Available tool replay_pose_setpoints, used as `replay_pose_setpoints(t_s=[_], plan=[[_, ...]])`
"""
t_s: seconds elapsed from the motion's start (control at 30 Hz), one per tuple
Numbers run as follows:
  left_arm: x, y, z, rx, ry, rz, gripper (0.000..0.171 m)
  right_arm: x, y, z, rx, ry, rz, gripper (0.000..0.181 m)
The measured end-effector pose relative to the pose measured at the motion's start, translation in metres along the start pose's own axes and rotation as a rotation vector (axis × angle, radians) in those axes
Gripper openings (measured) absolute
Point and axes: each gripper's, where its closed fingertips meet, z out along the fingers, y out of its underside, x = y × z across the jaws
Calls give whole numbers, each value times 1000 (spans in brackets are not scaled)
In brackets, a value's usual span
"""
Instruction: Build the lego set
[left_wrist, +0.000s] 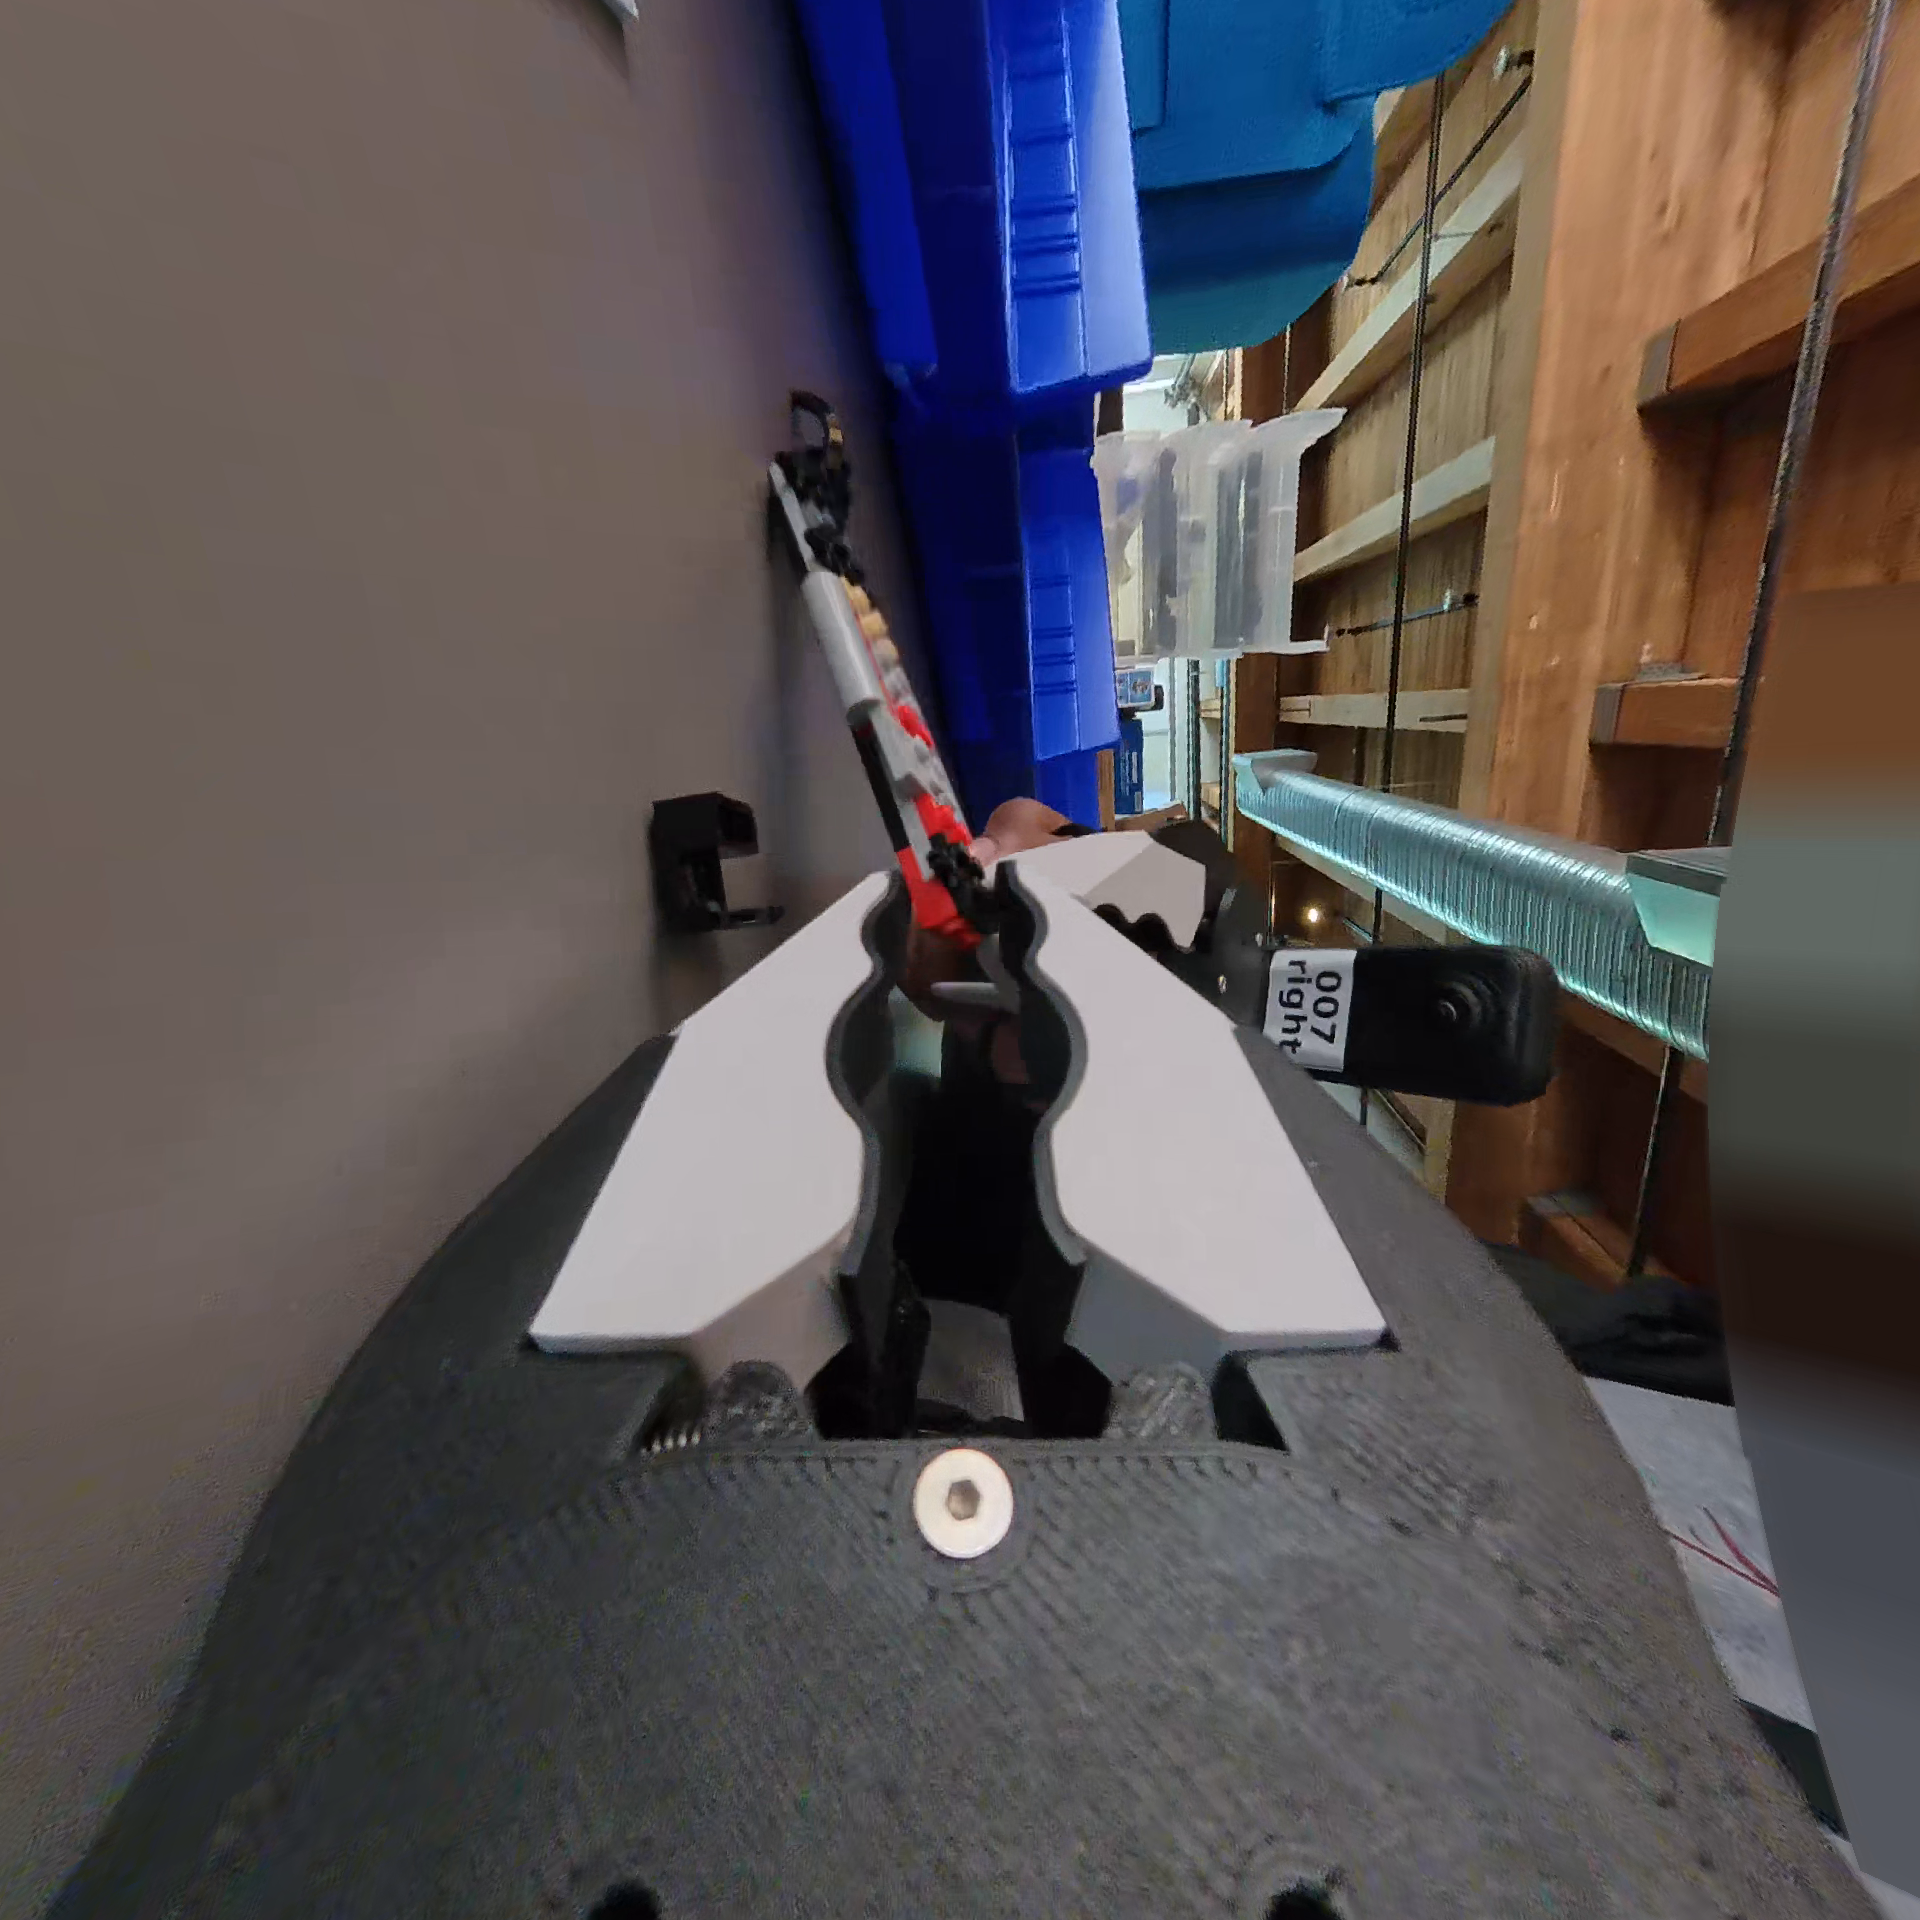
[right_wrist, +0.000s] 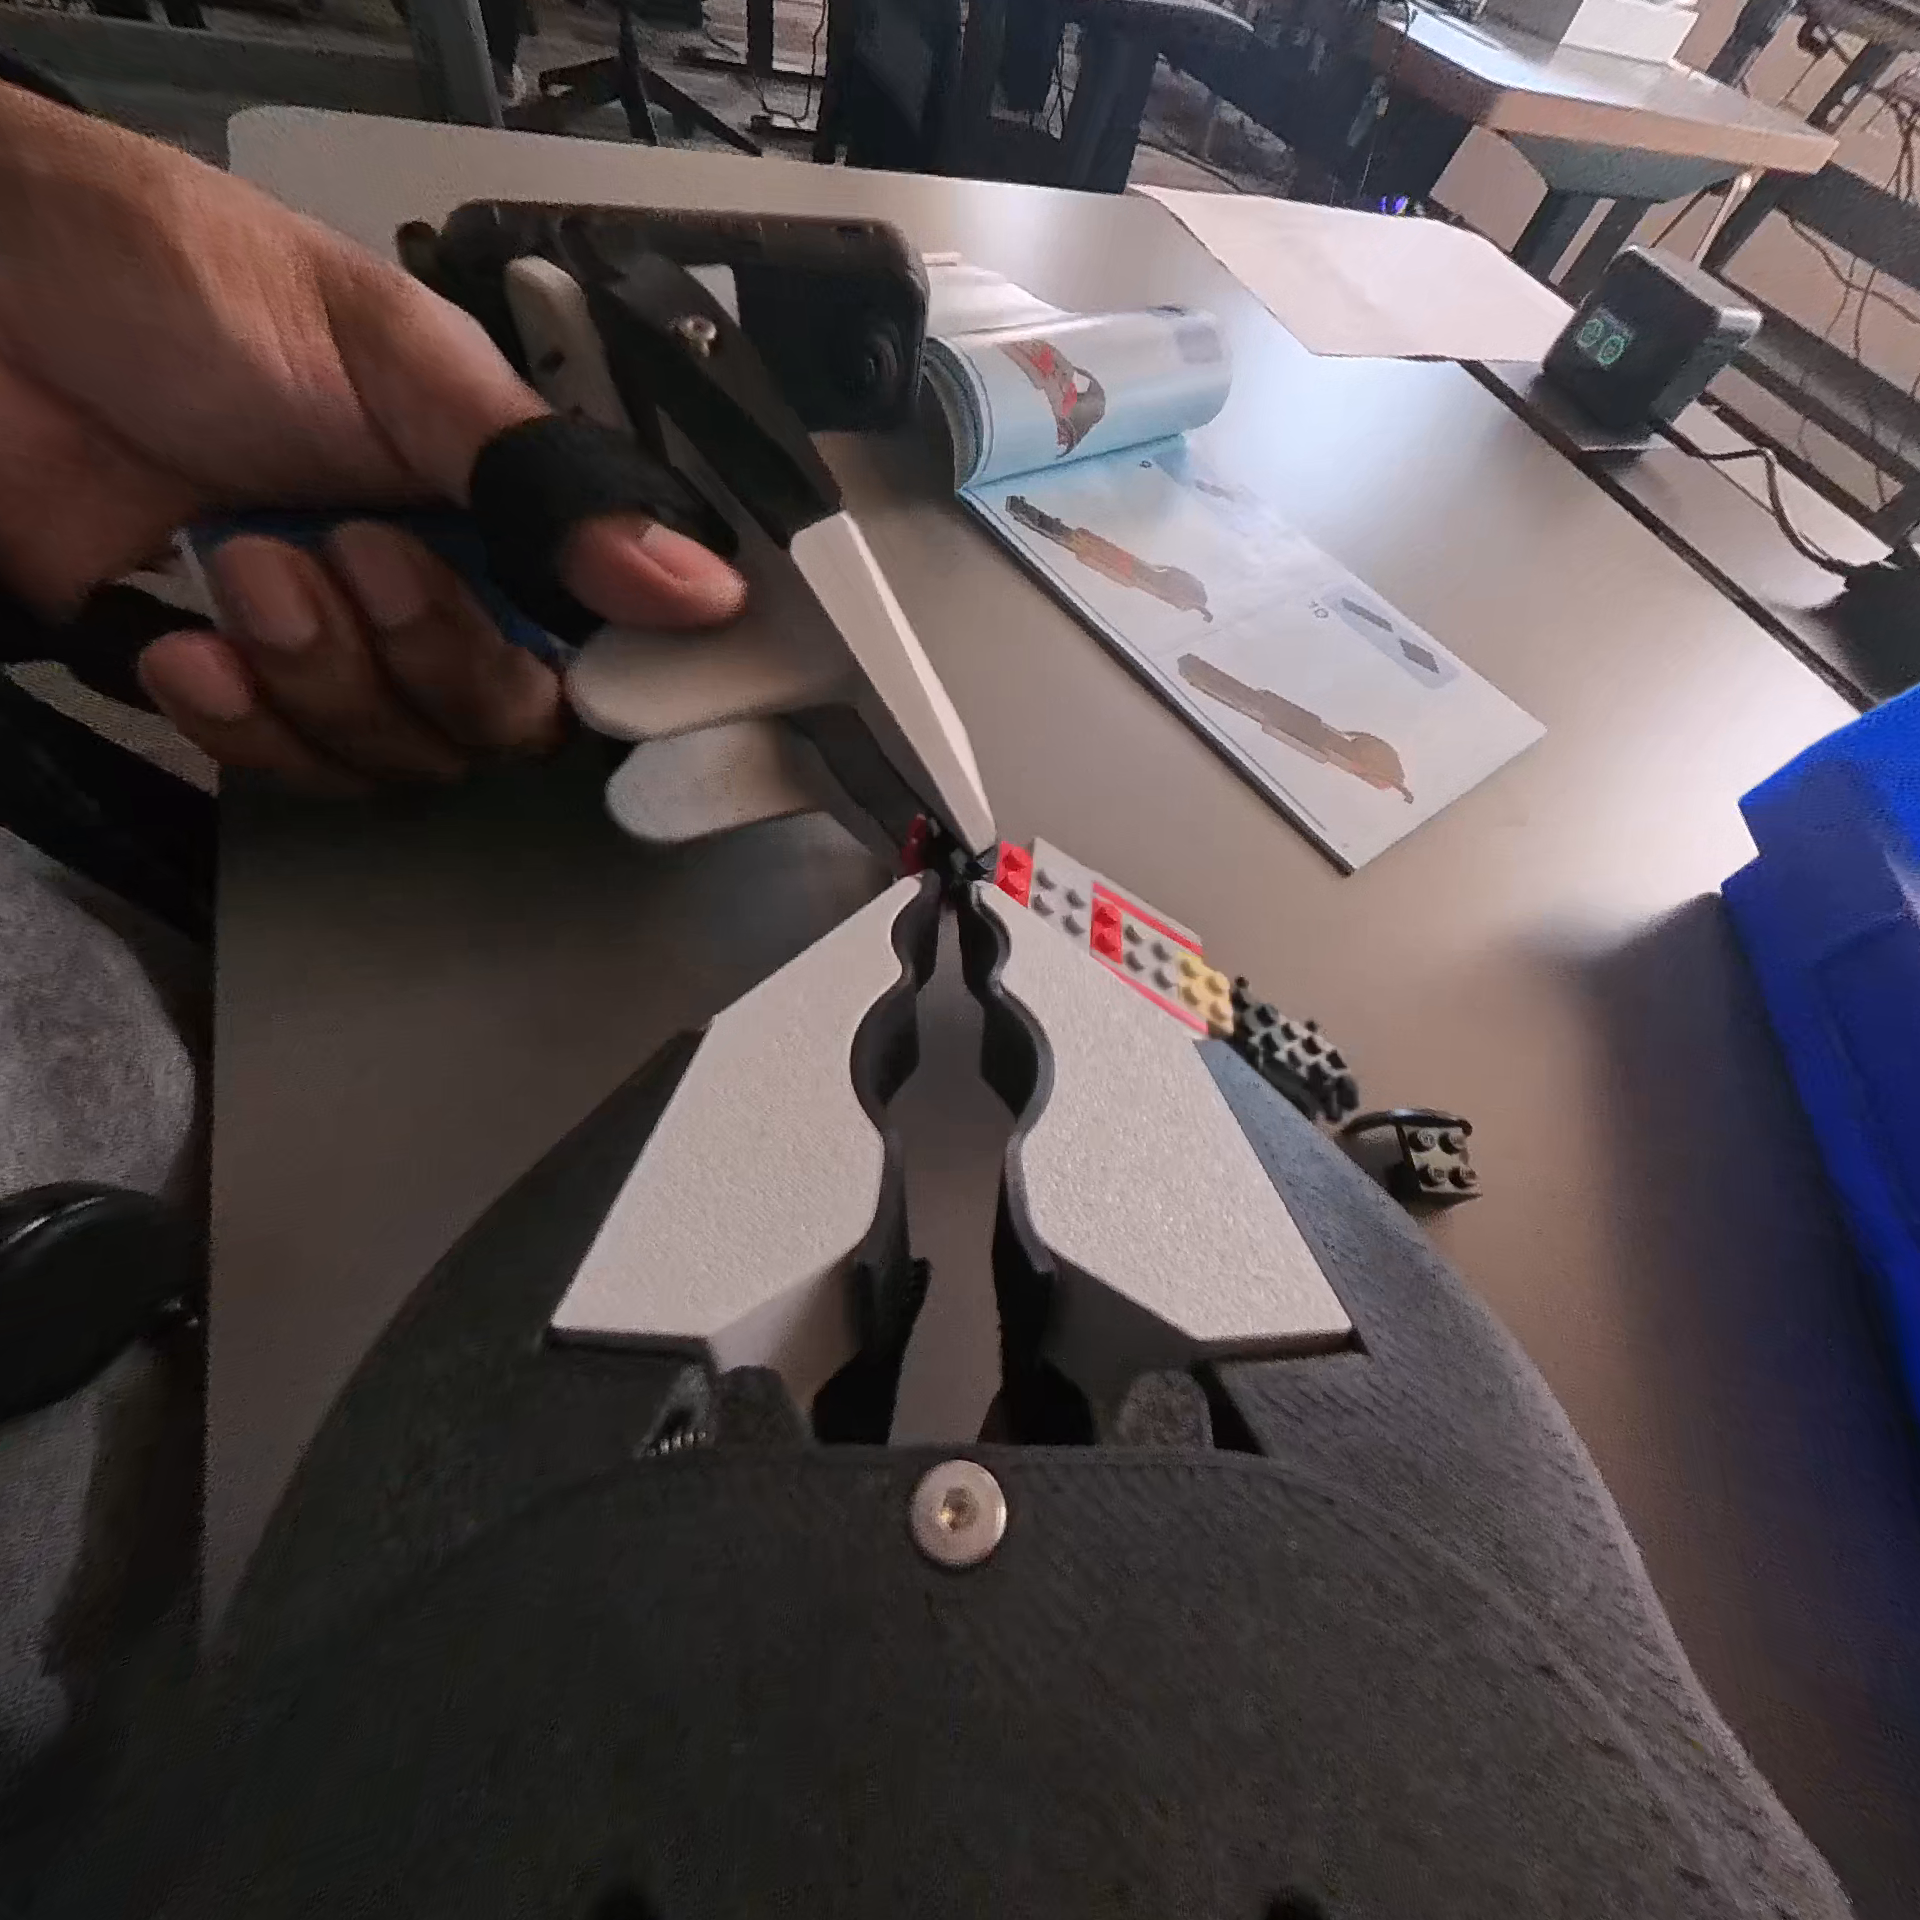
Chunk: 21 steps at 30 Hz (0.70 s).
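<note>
A long lego model (right_wrist: 1132, 945) of red, grey, tan and black bricks lies on the grey table (right_wrist: 1403, 436). In the left wrist view it (left_wrist: 862, 675) runs away from my fingers. My left gripper (left_wrist: 956, 904) is shut on its red end. In the right wrist view a hand holds the left gripper (right_wrist: 961, 847), which comes down from the upper left. My right gripper (right_wrist: 948, 883) has its tips at that same end. Its jaws are almost together on a small black piece. It also shows behind the left fingers (left_wrist: 1143, 904).
A loose black looped piece (right_wrist: 1429, 1153) lies just past the model's black end. An open instruction booklet (right_wrist: 1268, 644) lies beyond. Blue bins (right_wrist: 1839, 935) stand at the right edge. A small black box (right_wrist: 1647, 348) sits far right. A black clip-like part (left_wrist: 707, 862) rests on the table. Left and right tips are no more than a few centimetres apart.
</note>
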Motion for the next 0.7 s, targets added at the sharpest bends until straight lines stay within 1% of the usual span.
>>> replay_pose_setpoints(t_s=[0.17, 0.27, 0.33, 0.4, 0.5, 0.6, 0.7], plan=[[2, -3, -3, 28, 2, 46, 13, -4, -1, 2, -2, 1, -15, 7], [5, -8, -7, 70, 18, 58, 13, -3, 0, 0, -7, 12, 11, 16], [11, -16, -12, 118, 53, 66, 13, 2, 0, -3, -2, 26, 80, 21], [18, -24, -17, 168, 94, 87, 13, 10, -2, -6, 22, 35, 213, 27], [31, -29, -21, 207, 170, 132, 12, 24, -13, -9, 123, 1, 488, 31], [44, -28, -22, 220, 229, 194, 12, 34, -29, -9, 254, -84, 753, 37], [51, -27, -24, 236, 259, 238, 12, 38, -46, -7, 364, -195, 937, 38]])
